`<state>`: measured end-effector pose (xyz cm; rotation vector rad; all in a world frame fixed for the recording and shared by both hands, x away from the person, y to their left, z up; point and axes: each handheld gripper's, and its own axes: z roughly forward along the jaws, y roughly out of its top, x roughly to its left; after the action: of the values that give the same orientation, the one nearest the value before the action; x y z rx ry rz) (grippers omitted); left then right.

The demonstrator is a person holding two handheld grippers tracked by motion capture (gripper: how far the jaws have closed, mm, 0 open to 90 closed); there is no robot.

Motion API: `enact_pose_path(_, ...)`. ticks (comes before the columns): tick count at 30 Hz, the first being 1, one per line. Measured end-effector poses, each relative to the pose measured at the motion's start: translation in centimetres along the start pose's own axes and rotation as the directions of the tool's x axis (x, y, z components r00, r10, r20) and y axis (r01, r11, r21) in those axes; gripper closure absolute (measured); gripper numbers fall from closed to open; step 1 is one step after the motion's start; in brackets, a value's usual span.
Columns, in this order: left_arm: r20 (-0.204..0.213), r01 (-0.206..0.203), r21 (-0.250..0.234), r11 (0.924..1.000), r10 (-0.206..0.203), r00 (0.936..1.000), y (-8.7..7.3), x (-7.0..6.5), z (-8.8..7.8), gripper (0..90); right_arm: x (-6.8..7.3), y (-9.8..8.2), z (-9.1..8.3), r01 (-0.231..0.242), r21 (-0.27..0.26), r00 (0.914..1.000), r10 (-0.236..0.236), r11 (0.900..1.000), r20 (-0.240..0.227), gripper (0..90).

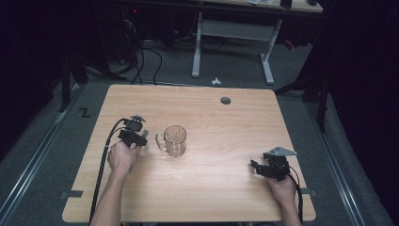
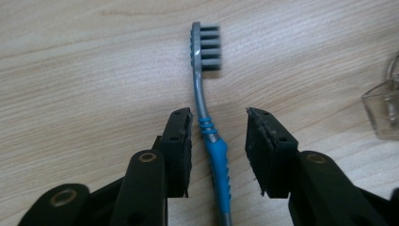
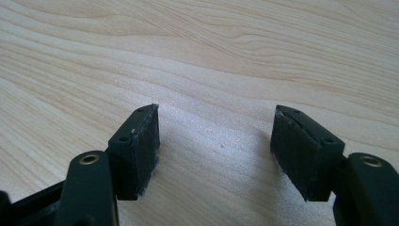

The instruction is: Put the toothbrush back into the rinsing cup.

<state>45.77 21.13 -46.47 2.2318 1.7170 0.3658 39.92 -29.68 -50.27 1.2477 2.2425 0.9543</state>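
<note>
The work looks to be at its very start: the toothbrush lies flat on the table, its blue grip between the jaws of the left tool, which straddle it with a gap on either side, so the pads are not yet pressing and nothing has been lifted; the glass mug stands upright just to the right of that tool in the high view, and it appears empty (a likely place for the brush to go, though that is only a guess); what is left, then, is closing on the handle, raising it and carrying it off; the right tool rests near the table's right edge, well apart from the mug, its jaws spread wide over bare wood; the brush itself is hidden under the left hand in the high view, its tail end is cut off at the bottom of the left gripper view, and there the mug shows as a mere sliver at the right edge.
</note>
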Motion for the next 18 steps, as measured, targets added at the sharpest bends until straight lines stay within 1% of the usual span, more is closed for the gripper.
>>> enact_pose_path(2, 0.002, 0.001, 0.011, 0.9999, -0.001, 1.0000, 0.00, 0.01, 0.15, 62.2, 0.00, 0.00, 0.00, 0.000, 0.000, 1.0000, 0.000, 1.000, 0.000, 33.7)
enact_pose_path(6, 0.013, 0.002, 0.017, 0.9999, -0.002, 0.9999, 0.04, 0.00, 0.22, 64.3, 0.00, 0.00, 0.00, 0.000, 0.000, 1.0000, 0.000, 1.000, 0.000, 33.7)
enact_pose_path(10, 0.024, -0.006, 0.041, 0.9991, 0.005, 0.9997, 0.02, -0.07, 0.48, 65.3, 0.01, 0.00, 0.00, 0.000, 0.000, 1.0000, 0.000, 1.000, 0.000, 33.7)
enact_pose_path(15, 0.030, -0.002, 0.039, 0.9992, 0.001, 0.9995, 0.05, -0.08, 0.58, 67.3, 0.01, 0.00, 0.00, 0.000, 0.000, 1.0000, 0.000, 1.000, 0.000, 33.7)
enact_pose_path(18, 0.030, -0.004, 0.041, 0.9992, 0.002, 0.9996, 0.01, 0.02, 0.55, 70.1, 0.02, 0.00, 0.01, 0.000, -0.001, 1.0000, 0.000, 1.000, 0.001, 33.7)
